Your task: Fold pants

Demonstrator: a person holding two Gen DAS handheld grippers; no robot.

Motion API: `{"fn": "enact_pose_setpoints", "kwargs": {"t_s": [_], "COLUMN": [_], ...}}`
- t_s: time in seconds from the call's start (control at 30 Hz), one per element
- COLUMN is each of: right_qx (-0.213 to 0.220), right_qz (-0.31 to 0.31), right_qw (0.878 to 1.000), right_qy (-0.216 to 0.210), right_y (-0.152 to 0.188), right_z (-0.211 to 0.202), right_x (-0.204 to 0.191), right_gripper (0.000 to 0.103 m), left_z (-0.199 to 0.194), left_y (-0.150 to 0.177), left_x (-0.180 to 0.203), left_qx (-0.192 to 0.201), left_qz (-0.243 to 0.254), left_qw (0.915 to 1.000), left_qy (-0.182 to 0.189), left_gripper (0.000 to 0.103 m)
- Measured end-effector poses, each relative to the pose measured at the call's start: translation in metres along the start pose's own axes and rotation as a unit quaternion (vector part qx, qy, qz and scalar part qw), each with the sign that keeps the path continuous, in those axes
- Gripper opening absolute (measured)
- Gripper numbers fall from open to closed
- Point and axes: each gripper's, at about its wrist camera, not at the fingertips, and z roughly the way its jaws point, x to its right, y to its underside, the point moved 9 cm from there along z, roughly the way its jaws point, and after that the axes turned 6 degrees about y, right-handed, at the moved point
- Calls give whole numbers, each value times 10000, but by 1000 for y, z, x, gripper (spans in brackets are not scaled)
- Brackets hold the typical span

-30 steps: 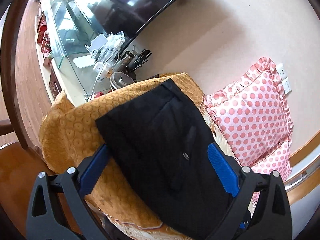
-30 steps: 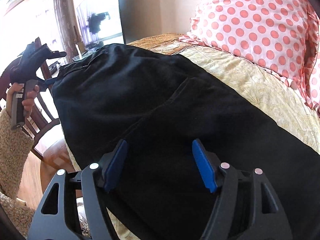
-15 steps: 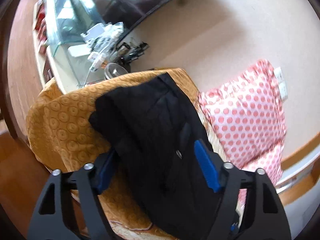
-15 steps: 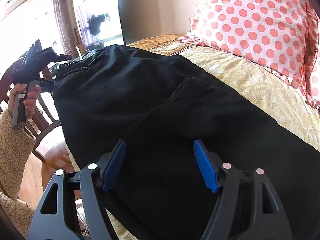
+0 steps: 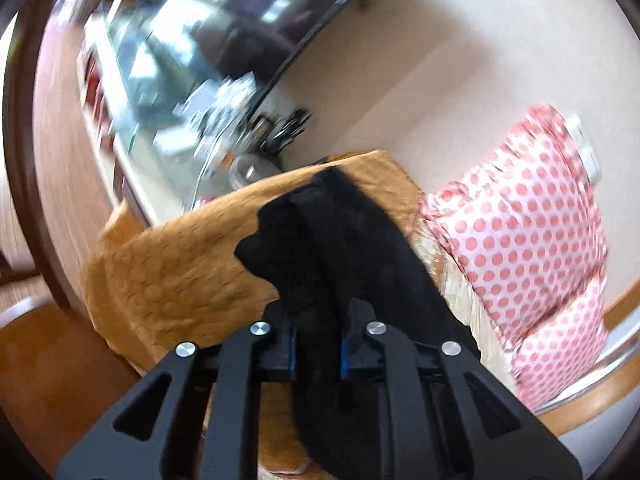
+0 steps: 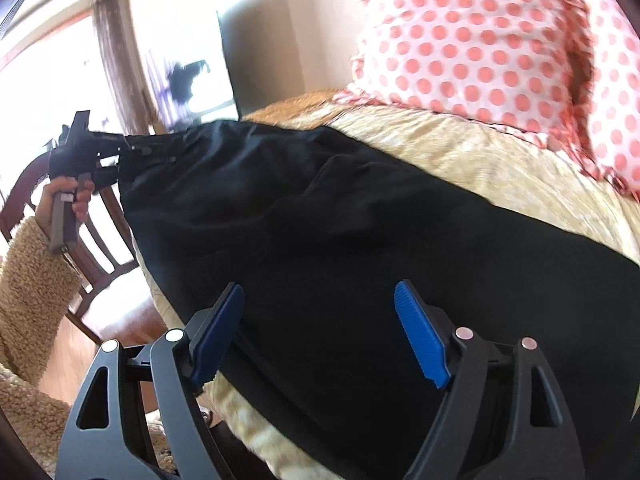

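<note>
Black pants (image 6: 360, 220) lie spread across a bed. In the left wrist view my left gripper (image 5: 316, 344) is shut on a bunched edge of the pants (image 5: 360, 248), and the cloth rises in a ridge from its blue pads. The right wrist view shows the same left gripper (image 6: 128, 148) at the far left, gripping the pants' end, with a hand (image 6: 64, 196) on its handle. My right gripper (image 6: 320, 328) hovers low over the middle of the pants. Its jaws are opening, with black cloth lying under the gap and neither blue pad pressing on it.
A pink polka-dot pillow (image 6: 480, 40) leans against the wall at the bed's head. An orange cover (image 5: 180, 264) and a cream bedspread (image 6: 500, 168) lie under the pants. A wooden chair (image 6: 100, 220) stands beside the bed. A cluttered glass cabinet (image 5: 160, 92) stands beyond.
My left gripper has closed on the pants' edge and lifted it, bunching the cloth. The right gripper's jaws have spread wider as it shifted over the pants.
</note>
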Motion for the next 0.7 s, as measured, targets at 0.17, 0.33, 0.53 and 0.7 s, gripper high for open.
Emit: {"fn": "enact_pose_setpoints", "kwargs": {"t_s": [0.17, 0.33, 0.53, 0.7], "right_qx": [375, 735, 936, 998], "right_qz": [535, 994, 1639, 2030], "right_qw": [9979, 9919, 9796, 9689], "right_qy": [43, 284, 690, 1002], "right_y": [1, 11, 37, 67], "right_z": [-34, -72, -109, -135], "right_x": [36, 78, 134, 167], "right_gripper": [80, 81, 81, 81], "left_z": [-15, -17, -14, -5], "left_y": [3, 39, 133, 247], "left_x": [97, 205, 346, 407], "left_qx": [76, -182, -838, -1656], "left_qz": [1096, 2027, 2849, 3261], "left_qw": [9934, 9749, 9323, 8893], "left_qy": [323, 903, 2063, 2745], "left_gripper": [12, 12, 12, 12]}}
